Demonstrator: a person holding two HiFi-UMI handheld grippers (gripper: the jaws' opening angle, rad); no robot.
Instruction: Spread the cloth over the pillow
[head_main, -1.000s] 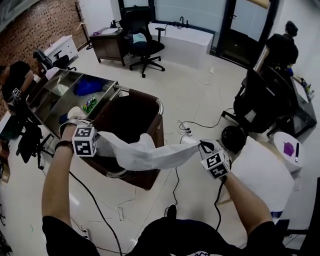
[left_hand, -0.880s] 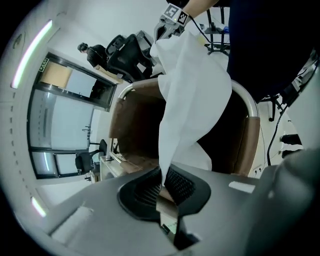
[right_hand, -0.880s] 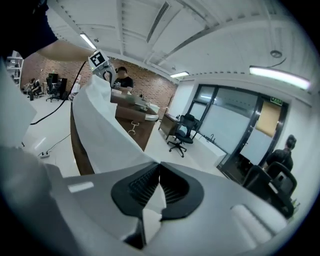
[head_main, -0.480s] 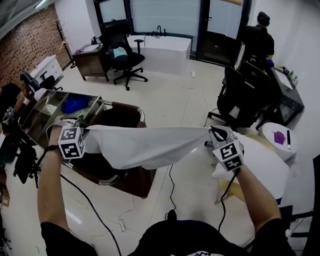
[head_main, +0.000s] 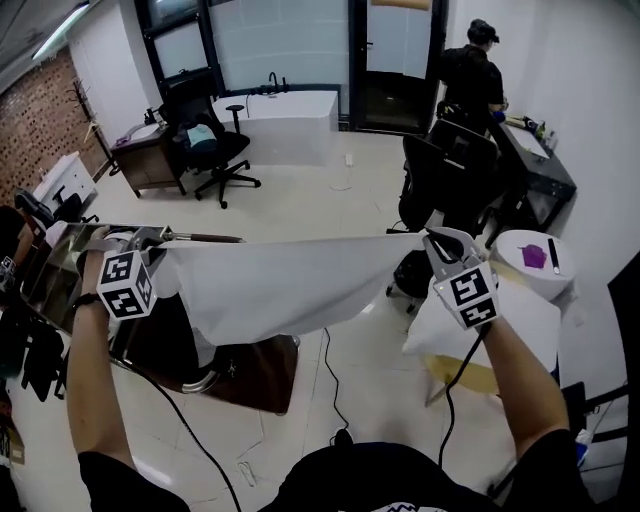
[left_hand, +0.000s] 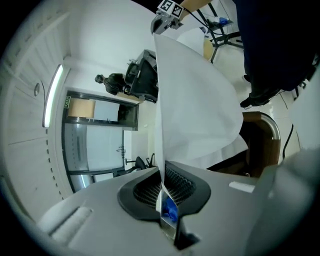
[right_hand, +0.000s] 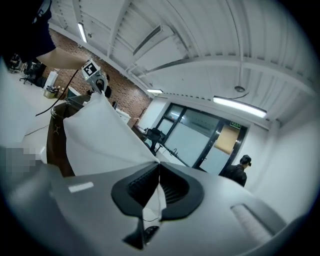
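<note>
A: Any sign of the cloth (head_main: 290, 285)?
B: Across the middle of the head view, stretched flat between the 2 grippers. Thin, white and smooth, with a taut straight top edge and a softly sagging bottom edge.
A: Pinched how?
B: At centre left by the left gripper (head_main: 150, 238), ribbed black pads (left_hand: 182, 185) clenched on 1 corner, fabric fanning upward in the left gripper view. At centre right by the right gripper (head_main: 432, 240), clamped likewise on the other corner, a small white flap poking back between its pads (right_hand: 175, 187).
A: And the pillow (head_main: 535, 315)?
B: Lower right, beneath the right gripper's marker cube. Plump, white and rounded, resting on a tan support (head_main: 462, 375). Apart from the cloth, lower down.
A: Under the cloth itself?
B: A brown armchair (head_main: 240, 365) with a curved chrome rail, lower left, on glossy pale floor tiles (head_main: 360, 190).
</note>
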